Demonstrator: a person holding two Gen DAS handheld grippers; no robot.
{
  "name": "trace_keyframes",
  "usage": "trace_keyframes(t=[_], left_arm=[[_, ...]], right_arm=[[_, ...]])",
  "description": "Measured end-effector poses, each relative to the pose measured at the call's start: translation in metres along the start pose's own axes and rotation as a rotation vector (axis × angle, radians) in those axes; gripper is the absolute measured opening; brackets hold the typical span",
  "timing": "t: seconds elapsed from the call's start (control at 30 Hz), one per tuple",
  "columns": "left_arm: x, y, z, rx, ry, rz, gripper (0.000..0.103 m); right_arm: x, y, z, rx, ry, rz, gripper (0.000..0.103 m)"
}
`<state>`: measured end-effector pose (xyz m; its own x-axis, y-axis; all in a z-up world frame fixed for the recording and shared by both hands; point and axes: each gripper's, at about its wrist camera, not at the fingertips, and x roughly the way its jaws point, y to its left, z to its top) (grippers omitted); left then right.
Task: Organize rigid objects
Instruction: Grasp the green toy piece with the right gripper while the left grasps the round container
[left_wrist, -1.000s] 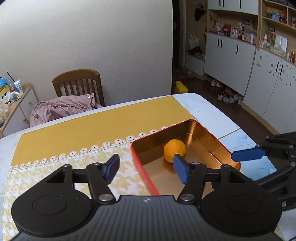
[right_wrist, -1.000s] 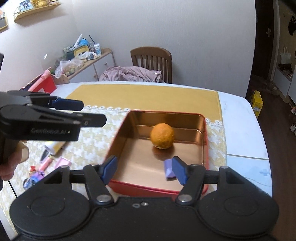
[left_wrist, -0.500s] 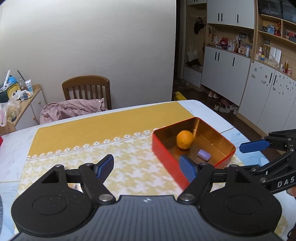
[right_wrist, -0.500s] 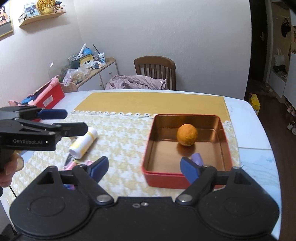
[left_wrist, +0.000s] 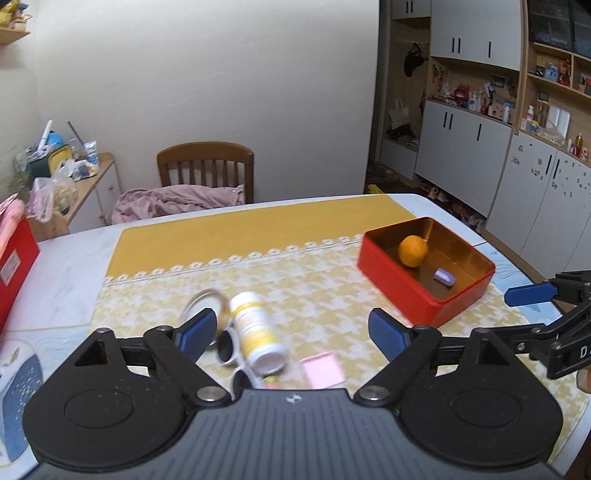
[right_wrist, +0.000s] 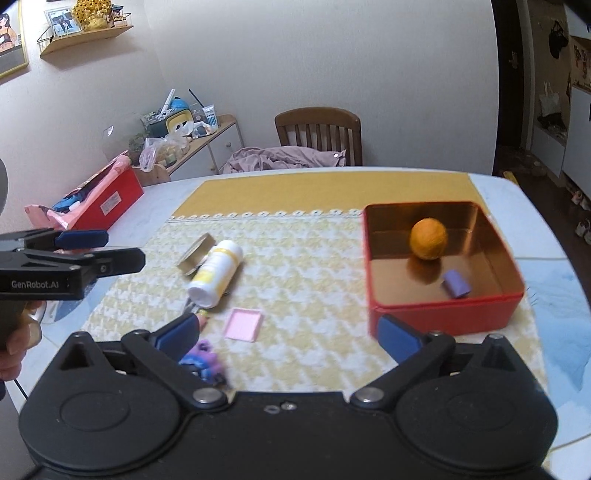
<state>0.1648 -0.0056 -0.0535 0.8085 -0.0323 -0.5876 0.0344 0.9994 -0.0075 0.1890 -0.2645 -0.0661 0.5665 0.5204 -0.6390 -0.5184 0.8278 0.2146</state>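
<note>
Left gripper (left_wrist: 291, 330): I see its jaws spread wide, nothing between the blue pads, held level above the table.
Left gripper pads (left_wrist: 195, 329): one at 9 o'clock of the gap, the other at 3 o'clock, well apart.
Left gripper from my right camera (right_wrist: 107, 245): it enters from 9 o'clock, side-on, fingers pointing toward 3 o'clock, and its jaws look parted.
Left hand (right_wrist: 14, 343): I see bare fingers wrapped on the grip at 8 o'clock.
Right gripper (right_wrist: 288, 334): jaws wide apart, empty, level above the table.
Right gripper from my left camera (left_wrist: 532, 306): it enters from 3 o'clock, pointing toward 9 o'clock, fingers parted.
</note>
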Motion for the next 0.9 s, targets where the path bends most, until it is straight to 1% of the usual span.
trace_keyframes(t=[0.13, 0.3, 0.4, 0.6, 0.77, 0.9], left_arm=[[-0.008, 0.02, -0.018, 0.0, -0.004, 0.005, 0.092], [-0.011, 0.042, -0.044, -0.011, 0.022, 0.001, 0.092], [-0.01, 0.049, -0.063, -0.002, 0.042, -0.025, 0.093], [0.002, 0.046, -0.103, 0.047, 0.105, -0.053, 0.093], [0.012, 0.039, -0.125, 0.077, 0.146, -0.075, 0.093], [0.017, 0.031, -0.137, 0.104, 0.156, -0.085, 0.093]], right_arm=[[0.008, 0.017, -0.009, 0.006, 0.02, -0.014, 0.103], [0.02, 0.042, -0.022, -0.015, 0.058, -0.025, 0.103], [0.028, 0.054, -0.032, -0.041, 0.09, -0.017, 0.103], [0.049, 0.071, -0.049, -0.067, 0.16, -0.022, 0.102], [0.069, 0.081, -0.056, -0.055, 0.218, -0.023, 0.1], [0.082, 0.088, -0.06, -0.05, 0.252, -0.035, 0.093]])
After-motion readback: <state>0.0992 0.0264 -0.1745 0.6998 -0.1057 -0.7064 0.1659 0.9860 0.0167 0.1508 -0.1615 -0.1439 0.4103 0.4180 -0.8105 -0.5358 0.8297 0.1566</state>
